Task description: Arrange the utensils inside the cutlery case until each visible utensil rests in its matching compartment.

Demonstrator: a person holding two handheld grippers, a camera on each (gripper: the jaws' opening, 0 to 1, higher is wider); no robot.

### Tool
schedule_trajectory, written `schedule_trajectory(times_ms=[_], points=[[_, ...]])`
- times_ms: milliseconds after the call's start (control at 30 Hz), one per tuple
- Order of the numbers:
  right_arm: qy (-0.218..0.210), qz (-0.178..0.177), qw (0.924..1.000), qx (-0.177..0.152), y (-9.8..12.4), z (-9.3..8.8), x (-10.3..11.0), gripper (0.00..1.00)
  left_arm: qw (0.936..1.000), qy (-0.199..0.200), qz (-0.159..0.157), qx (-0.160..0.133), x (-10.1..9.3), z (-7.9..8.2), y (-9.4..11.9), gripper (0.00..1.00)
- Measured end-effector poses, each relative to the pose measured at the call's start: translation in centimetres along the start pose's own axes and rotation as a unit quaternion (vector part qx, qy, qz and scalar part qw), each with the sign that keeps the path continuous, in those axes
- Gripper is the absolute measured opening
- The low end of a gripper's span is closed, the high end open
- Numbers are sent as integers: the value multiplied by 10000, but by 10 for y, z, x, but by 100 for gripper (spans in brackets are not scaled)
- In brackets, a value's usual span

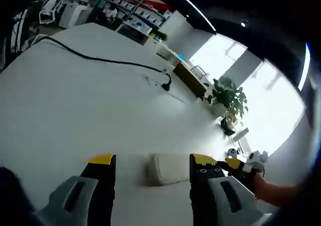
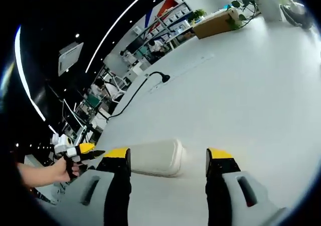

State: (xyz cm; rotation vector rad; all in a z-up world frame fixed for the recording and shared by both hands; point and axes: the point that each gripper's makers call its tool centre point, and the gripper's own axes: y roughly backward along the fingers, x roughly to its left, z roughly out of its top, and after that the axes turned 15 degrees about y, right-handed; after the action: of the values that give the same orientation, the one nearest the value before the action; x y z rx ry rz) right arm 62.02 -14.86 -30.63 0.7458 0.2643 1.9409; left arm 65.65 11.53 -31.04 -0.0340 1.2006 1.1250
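The closed white cutlery case (image 2: 156, 157) lies on the white table (image 2: 241, 95), at twelve o'clock of the right gripper (image 2: 168, 161) — long axis crosswise, nine to three. The left gripper (image 1: 152, 162) faces it equally near. Both jaws wide open, empty.

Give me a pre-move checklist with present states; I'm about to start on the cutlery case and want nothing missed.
1. Cutlery case in view, lying on the white table: ok.
2. Case lid open: not ok, it looks closed.
3. Utensils visible: cannot tell, none seen outside the case.
4. Left tongs open and holding nothing: ok.
5. Right tongs open and holding nothing: ok.
6. Black cable apart from the case: ok, it lies farther up the table.
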Motion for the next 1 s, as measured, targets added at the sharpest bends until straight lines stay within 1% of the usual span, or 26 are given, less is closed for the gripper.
schedule_trajectory(times_ms=[33,67,133,167,200,233,267,333,400,500,533,567,600,633,767,867,967,1000], points=[[122,-124,9998,64,0,-3,-2,49,10000,52,54,-24,2,-3,-1,63],[295,-234,9992,166,-1,-7,-4,43,10000,12,32,-35,0,-6,-3,61],[168,-204,9996,104,-5,-8,0,36,9999,-41,73,-104,-2,-9,-5,56],[62,-191,9997,99,-6,-8,1,34,9997,-75,30,-228,-5,-8,-5,51],[-77,-203,9998,36,-8,-6,1,34,9997,-130,58,-218,-3,-9,-7,47],[-132,-220,9997,14,-9,-5,1,35,9996,-171,188,-127,1,-13,-8,45],[-169,-239,9996,10,-11,-5,1,36,9995,-176,253,-69,3,-16,-9,44],[-128,-282,9995,24,-13,-4,-2,35,9995,-194,234,18,0,-23,-13,44],[-161,-291,9994,39,-14,-4,-2,33,9988,-388,288,4,-3,-26,-13,42],[-112,-265,9995,144,-19,-10,-3,32,9992,-312,248,-52,-7,-28,-18,43],[-72,-250,9995,161,-19,-12,-3,31,9993,-288,249,-36,-7,-30,-19,43],[-22,-263,9995,184,-20,-14,-4,28,9991,-284,326,30,-5,-33,-21,43],[-6,-281,9994,178,-19,-16,-6,29,9990,-319,312,12,-6,-35,-21,42],[-57,-255,9996,92,-19,-15,-6,29,9989,-359,292,32,-7,-37,-22,42],[-112,-257,9996,-48,-18,-18,-8,29,9978,-562,297,179,-8,-49,-23,36],[-144,-144,9997,-97,-18,-19,-6,27,9984,-487,232,144,-10,-49,-24,36],[75,-111,9997,-193,-19,-17,-4,25,9980,-594,160,171,-14,-50,-24,34],[82,-127,9997,-199,-19,-17,-4,25,9978,-604,177,188,-15,-50,-25,34]])
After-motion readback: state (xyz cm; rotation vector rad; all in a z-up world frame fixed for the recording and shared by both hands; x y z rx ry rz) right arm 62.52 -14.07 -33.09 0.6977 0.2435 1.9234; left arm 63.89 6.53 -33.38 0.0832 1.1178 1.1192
